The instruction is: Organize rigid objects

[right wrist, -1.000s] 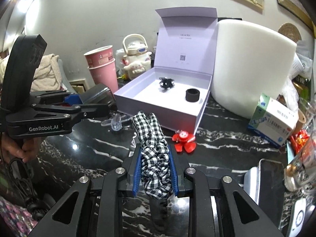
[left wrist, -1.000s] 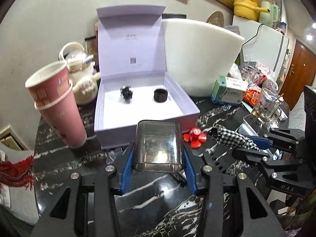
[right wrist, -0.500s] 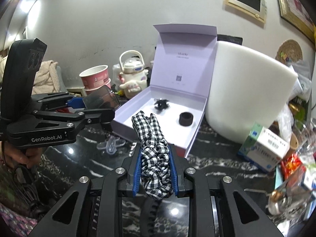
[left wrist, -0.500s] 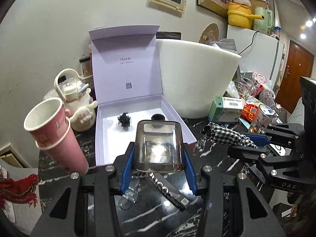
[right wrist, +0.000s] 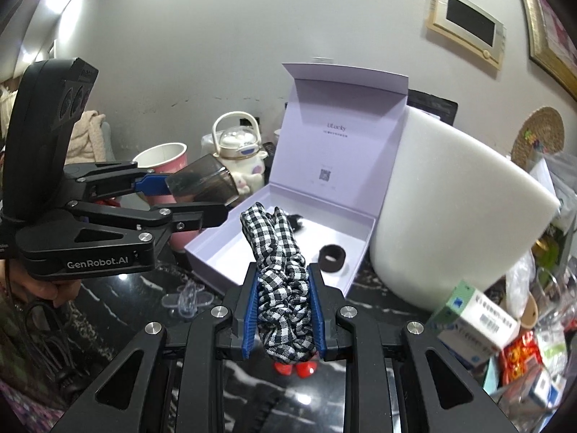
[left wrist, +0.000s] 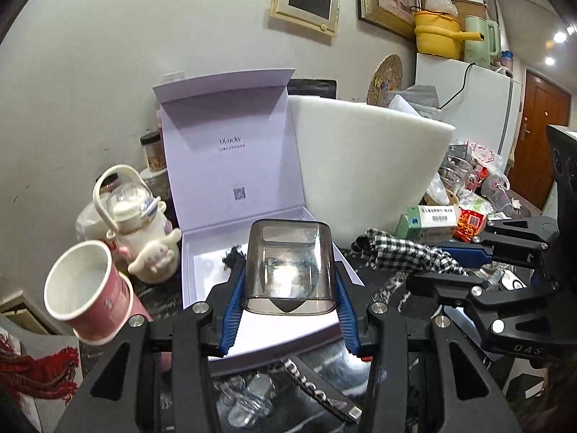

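My left gripper is shut on a smoky clear plastic case, held in the air over the front of the open lilac box. It also shows in the right wrist view. My right gripper is shut on a black-and-white checked scrunchie, raised in front of the lilac box. Inside the box lie a black ring and a small black clip.
A big white bowl stands right of the box. Stacked pink paper cups and a white character kettle stand left. A clear clip, a red piece and a green-white carton lie on the black marble table.
Both grippers have risen with their loads and moved toward the box. The case now hangs over the box's front edge; the scrunchie is higher, in front of the box.
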The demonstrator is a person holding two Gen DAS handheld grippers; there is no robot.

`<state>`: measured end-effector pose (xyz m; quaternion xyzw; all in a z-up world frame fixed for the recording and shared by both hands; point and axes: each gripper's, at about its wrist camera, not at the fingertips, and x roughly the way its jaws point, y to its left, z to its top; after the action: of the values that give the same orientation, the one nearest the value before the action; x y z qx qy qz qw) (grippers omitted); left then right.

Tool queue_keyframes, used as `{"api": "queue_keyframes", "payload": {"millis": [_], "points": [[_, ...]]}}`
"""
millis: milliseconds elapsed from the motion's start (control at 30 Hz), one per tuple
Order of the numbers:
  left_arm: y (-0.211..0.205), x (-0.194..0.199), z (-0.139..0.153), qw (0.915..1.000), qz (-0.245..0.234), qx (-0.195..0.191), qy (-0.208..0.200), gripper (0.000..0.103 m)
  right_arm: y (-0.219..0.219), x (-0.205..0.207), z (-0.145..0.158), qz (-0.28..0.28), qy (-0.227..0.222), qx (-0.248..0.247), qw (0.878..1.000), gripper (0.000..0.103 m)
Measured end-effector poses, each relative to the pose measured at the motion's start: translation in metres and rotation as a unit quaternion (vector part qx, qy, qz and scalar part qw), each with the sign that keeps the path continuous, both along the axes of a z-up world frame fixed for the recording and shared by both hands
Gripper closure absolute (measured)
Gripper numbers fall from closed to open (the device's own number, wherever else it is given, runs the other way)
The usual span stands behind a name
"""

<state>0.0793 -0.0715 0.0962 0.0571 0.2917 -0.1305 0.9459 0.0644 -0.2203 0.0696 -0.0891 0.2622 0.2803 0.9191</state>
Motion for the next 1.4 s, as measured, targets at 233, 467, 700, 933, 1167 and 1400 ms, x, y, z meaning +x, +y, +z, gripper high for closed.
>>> {"api": "queue_keyframes", "payload": {"millis": [233, 467, 700, 933, 1167, 1400], "points": [[0.001, 0.023, 0.003, 1.0, 0.005, 0.005, -0.001, 0.058, 0.009, 0.023, 0.001, 0.003, 0.002, -0.005, 1.0, 0.078], [0.0, 0.049, -0.007, 0.9999, 0.008, 0.011, 0.007, 0.058, 0.016, 0.046, -0.003, -0.007, 0.0, -0.011, 1.0, 0.078], [0.004, 0.072, -0.015, 0.9996, 0.013, 0.019, 0.016, 0.058, 0.024, 0.071, -0.008, -0.016, 0.0, -0.011, 1.0, 0.078], [0.009, 0.096, -0.026, 0.9992, 0.018, 0.022, 0.027, 0.058, 0.033, 0.095, -0.017, -0.032, 0.004, -0.003, 0.999, 0.078], [0.016, 0.117, -0.048, 0.9977, 0.035, 0.025, 0.052, 0.058, 0.045, 0.122, -0.037, -0.04, 0.022, -0.014, 0.999, 0.078], [0.017, 0.137, -0.075, 0.9953, 0.04, 0.028, 0.083, 0.058, 0.049, 0.145, -0.059, -0.056, 0.052, -0.018, 0.997, 0.078]]}}
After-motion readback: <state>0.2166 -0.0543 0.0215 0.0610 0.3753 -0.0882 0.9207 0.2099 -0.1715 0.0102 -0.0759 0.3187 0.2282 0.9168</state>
